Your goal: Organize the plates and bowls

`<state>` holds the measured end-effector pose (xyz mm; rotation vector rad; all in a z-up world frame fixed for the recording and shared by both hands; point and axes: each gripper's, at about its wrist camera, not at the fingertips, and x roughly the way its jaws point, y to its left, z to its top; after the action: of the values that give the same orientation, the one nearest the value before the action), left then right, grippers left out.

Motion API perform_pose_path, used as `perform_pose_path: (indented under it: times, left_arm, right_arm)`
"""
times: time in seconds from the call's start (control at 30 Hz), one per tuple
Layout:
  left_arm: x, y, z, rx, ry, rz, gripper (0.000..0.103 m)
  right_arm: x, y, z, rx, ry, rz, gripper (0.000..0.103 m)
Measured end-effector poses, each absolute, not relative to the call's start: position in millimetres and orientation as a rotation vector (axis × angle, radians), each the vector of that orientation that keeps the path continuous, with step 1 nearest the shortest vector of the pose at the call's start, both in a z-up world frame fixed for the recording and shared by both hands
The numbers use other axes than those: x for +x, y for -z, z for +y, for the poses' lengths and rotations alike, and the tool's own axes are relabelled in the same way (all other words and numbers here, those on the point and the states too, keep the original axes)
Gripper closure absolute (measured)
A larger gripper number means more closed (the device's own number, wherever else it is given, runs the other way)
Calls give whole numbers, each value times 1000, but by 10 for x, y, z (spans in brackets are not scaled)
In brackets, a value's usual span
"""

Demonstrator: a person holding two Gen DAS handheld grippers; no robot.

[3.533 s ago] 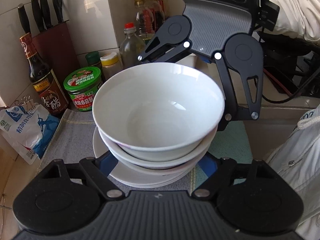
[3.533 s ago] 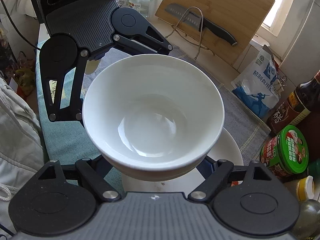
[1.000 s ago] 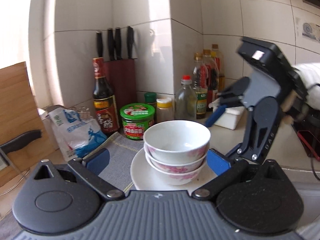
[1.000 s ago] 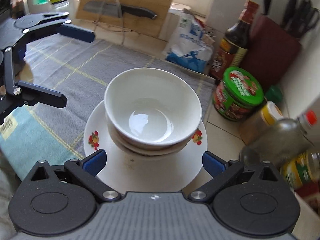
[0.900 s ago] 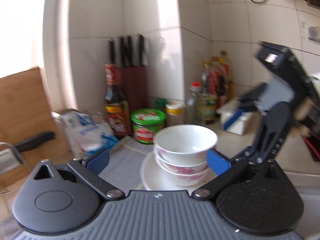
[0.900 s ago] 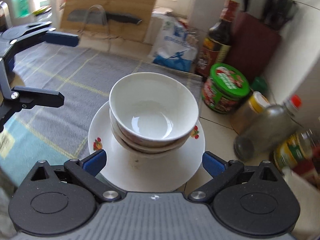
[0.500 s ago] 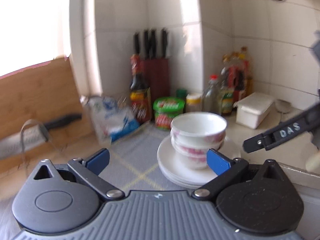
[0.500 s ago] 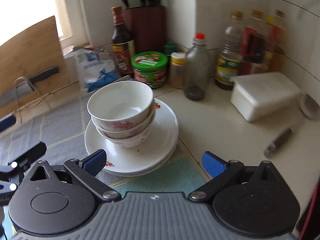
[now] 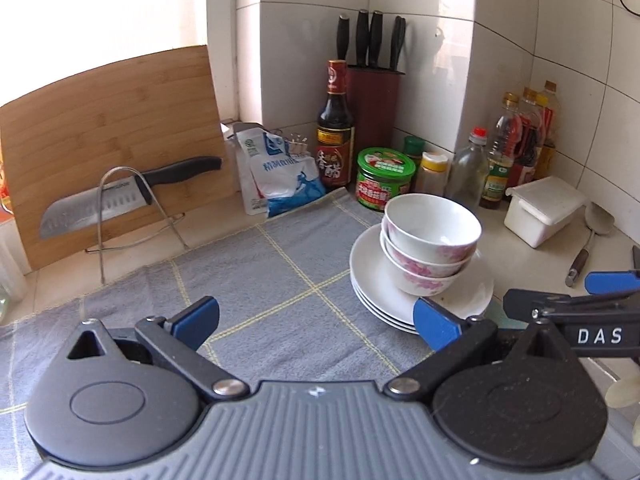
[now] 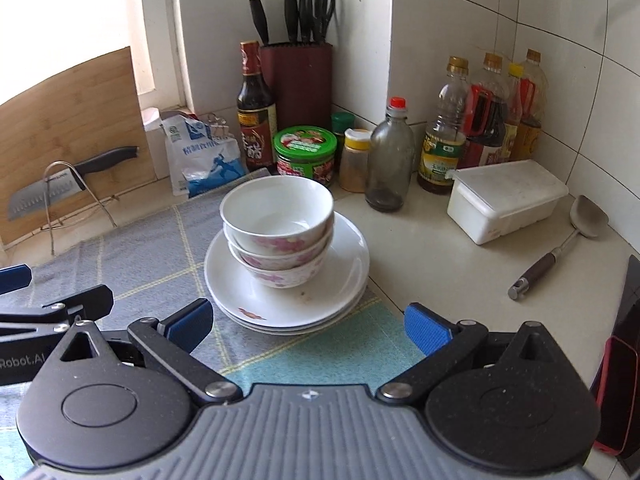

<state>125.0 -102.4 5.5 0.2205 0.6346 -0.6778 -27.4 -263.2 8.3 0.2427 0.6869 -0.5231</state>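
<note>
Three white bowls with pink flowers [image 9: 431, 242] [image 10: 278, 226] are nested on a stack of white plates [image 9: 368, 264] [image 10: 348, 268], standing at the edge of a grey checked cloth [image 9: 280, 276] [image 10: 140, 256]. My left gripper [image 9: 316, 318] is open and empty, pulled back over the cloth, left of the stack. My right gripper [image 10: 306, 324] is open and empty, pulled back in front of the stack. Neither touches the dishes.
Behind the stack stand a green-lidded jar [image 10: 305, 152], a dark sauce bottle [image 10: 256, 112], a knife block [image 10: 298, 76], oil bottles [image 10: 480, 120] and a salt bag [image 10: 200, 156]. A white lidded box [image 10: 506, 200] and ladle [image 10: 560, 240] lie right. A cutting board with knife [image 9: 108, 200] leans left.
Both grippers have let go of the bowl and plate stack and drawn back and up from it. The stack stays on the counter.
</note>
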Motion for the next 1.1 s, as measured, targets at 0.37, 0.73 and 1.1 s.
perform_pose_path:
  times: [0.37, 0.73, 1.1]
  left_arm:
    - [1298, -79, -1031, 227, 659, 659, 1]
    - [1290, -90, -1089, 230, 657, 663, 1]
    - [1284, -98, -1096, 228, 654, 665, 1]
  right_arm:
    - [-264, -143, -2601, 243, 520, 677, 0]
    - [-289, -173, -2639, 249, 515, 664, 0]
    - [-303, -186, -2647, 248, 511, 660, 0]
